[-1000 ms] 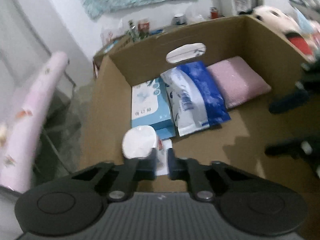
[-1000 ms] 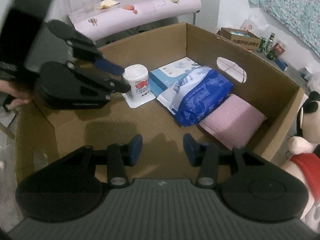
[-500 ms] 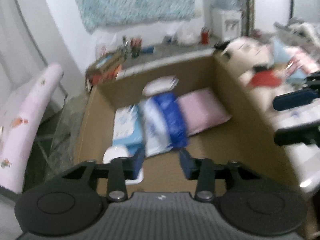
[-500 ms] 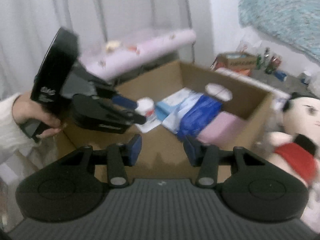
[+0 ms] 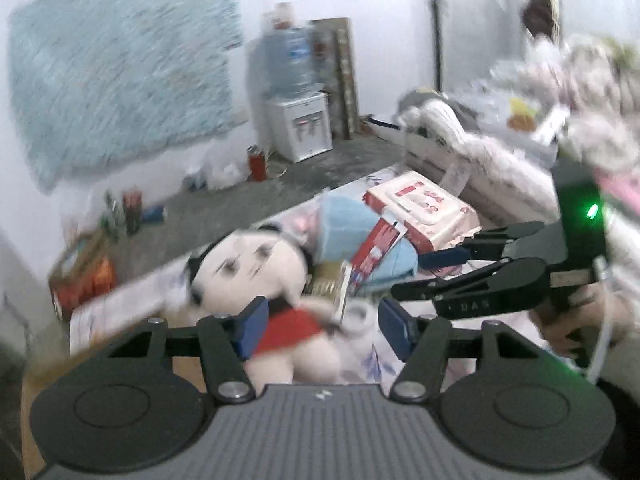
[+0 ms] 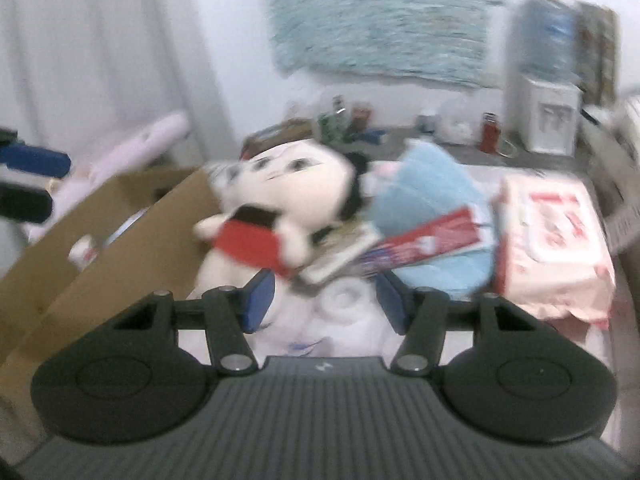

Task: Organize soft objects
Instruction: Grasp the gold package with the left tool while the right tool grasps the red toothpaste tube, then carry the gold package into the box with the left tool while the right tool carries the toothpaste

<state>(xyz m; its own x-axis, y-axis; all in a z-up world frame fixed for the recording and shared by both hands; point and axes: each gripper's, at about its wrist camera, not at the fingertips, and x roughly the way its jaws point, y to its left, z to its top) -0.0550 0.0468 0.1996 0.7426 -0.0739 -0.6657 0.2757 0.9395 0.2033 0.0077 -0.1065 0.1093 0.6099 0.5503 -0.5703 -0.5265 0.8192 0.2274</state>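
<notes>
A plush doll (image 5: 248, 268) with a red body lies on the bed beside the cardboard box (image 6: 120, 232). Right of it are a light blue soft pack (image 5: 348, 224), a red carton (image 5: 376, 248), a pink-white wipes pack (image 5: 424, 208) and a white roll (image 5: 360, 316). My left gripper (image 5: 324, 328) hovers over the doll, jaws opening, nothing gripped. My right gripper (image 6: 325, 304) hangs above the white roll (image 6: 344, 300), jaws opening, nothing between its pads. It appears in the left wrist view as the right gripper (image 5: 424, 274), held by a hand. Both views are blurred.
Inside the box a small white roll (image 6: 82, 254) shows. A water dispenser (image 5: 300, 128), a red bottle (image 5: 256, 162) and small items stand on the floor by the wall. Piled bedding (image 5: 500, 140) lies at the right. The left gripper (image 6: 28, 182) shows at the left edge.
Both grippers have swung away from the inside of the box toward the pile with the doll. The left jaws went from shut to open, and the right jaws have widened.
</notes>
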